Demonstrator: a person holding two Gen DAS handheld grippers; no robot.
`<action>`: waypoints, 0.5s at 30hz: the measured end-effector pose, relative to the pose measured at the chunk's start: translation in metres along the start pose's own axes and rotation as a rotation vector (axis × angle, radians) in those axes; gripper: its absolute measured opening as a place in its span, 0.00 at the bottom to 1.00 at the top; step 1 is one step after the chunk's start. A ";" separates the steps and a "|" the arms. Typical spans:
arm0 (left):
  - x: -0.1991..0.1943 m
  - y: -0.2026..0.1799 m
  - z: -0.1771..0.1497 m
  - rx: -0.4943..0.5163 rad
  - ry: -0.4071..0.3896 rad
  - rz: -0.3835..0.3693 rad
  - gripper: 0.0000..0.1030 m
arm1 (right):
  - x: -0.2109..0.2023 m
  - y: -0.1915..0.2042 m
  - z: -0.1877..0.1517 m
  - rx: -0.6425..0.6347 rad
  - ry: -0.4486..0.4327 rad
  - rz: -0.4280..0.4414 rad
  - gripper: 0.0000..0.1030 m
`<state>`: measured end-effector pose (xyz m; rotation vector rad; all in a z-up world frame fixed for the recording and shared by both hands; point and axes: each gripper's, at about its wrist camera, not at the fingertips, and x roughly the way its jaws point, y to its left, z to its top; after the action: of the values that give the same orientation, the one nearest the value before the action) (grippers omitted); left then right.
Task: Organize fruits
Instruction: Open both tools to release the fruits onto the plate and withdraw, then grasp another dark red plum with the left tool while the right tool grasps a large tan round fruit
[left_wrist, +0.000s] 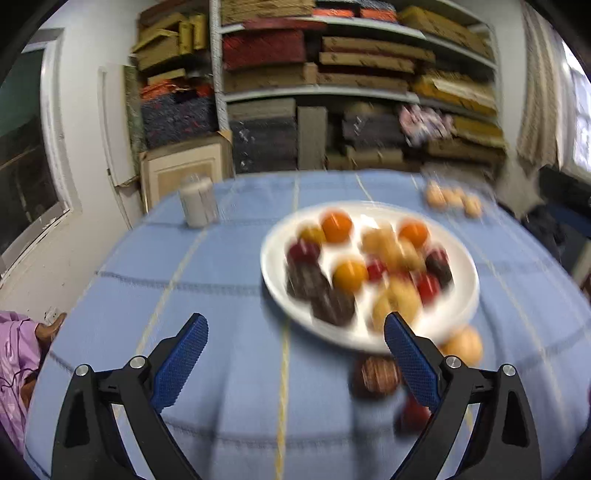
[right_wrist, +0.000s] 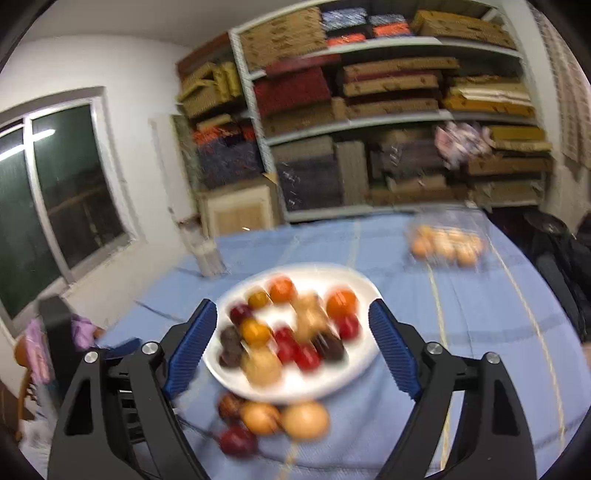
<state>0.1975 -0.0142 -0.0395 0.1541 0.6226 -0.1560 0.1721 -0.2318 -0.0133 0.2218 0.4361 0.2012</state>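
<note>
A white plate (left_wrist: 273, 258) on the blue tablecloth holds several fruits: oranges, red, dark and pale yellow ones. It also shows in the right wrist view (right_wrist: 354, 284). Loose fruits lie on the cloth before the plate: a pale one (left_wrist: 463, 345), a brown one (left_wrist: 376, 374), and in the right wrist view two pale ones (right_wrist: 304, 419) and a red one (right_wrist: 238, 441). My left gripper (left_wrist: 295, 325) is open and empty, above the cloth to the plate's near left. My right gripper (right_wrist: 291, 314) is open and empty, above the plate. Both views are blurred.
A clear box of pale fruits (left_wrist: 452, 195) sits at the far right of the table, also in the right wrist view (right_wrist: 447, 243). A glass jar (left_wrist: 197, 201) stands far left. Shelves of stacked boxes (left_wrist: 351, 74) fill the wall behind. A window is on the left.
</note>
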 end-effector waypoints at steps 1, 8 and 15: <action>-0.002 -0.004 -0.007 0.017 0.006 -0.003 0.94 | 0.004 -0.005 -0.016 -0.008 0.044 -0.031 0.80; -0.012 -0.051 -0.039 0.188 0.000 -0.078 0.94 | 0.006 -0.021 -0.047 0.001 0.114 -0.087 0.81; 0.000 -0.058 -0.040 0.150 0.074 -0.190 0.94 | 0.006 -0.038 -0.048 0.087 0.143 -0.090 0.85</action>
<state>0.1641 -0.0629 -0.0767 0.2465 0.6993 -0.3824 0.1617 -0.2582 -0.0678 0.2731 0.5962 0.1103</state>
